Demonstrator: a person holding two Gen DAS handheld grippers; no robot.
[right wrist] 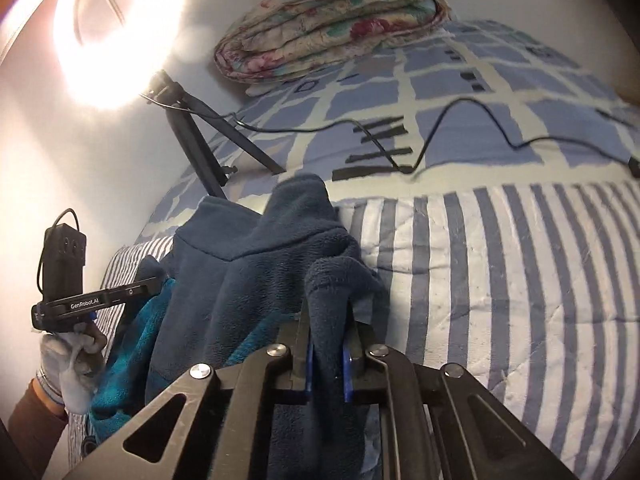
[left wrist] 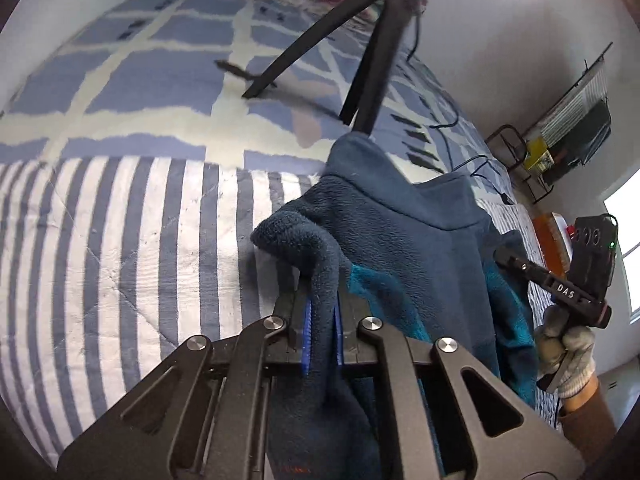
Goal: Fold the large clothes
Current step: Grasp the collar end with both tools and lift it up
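A dark blue fleece garment (left wrist: pixel 404 224) with teal panels hangs lifted over the striped bed cover (left wrist: pixel 120 248). My left gripper (left wrist: pixel 320 308) is shut on a thick fold of the fleece, which bulges up and over its blue pads. In the right wrist view the same fleece garment (right wrist: pixel 240 276) drapes to the left, and my right gripper (right wrist: pixel 326 344) is shut on another fold of it. Each view shows the other gripper held in a gloved hand (left wrist: pixel 566 344) (right wrist: pixel 74 356) at the garment's far side.
A black tripod (left wrist: pixel 320 48) with a bright ring light (right wrist: pixel 104 32) stands on the checked blue bedspread (right wrist: pixel 460 92) beyond the garment. A black cable (right wrist: pixel 420 140) snakes across it. A folded floral quilt (right wrist: pixel 328 20) lies at the bed's head. Shelving (left wrist: pixel 568 136) stands by the wall.
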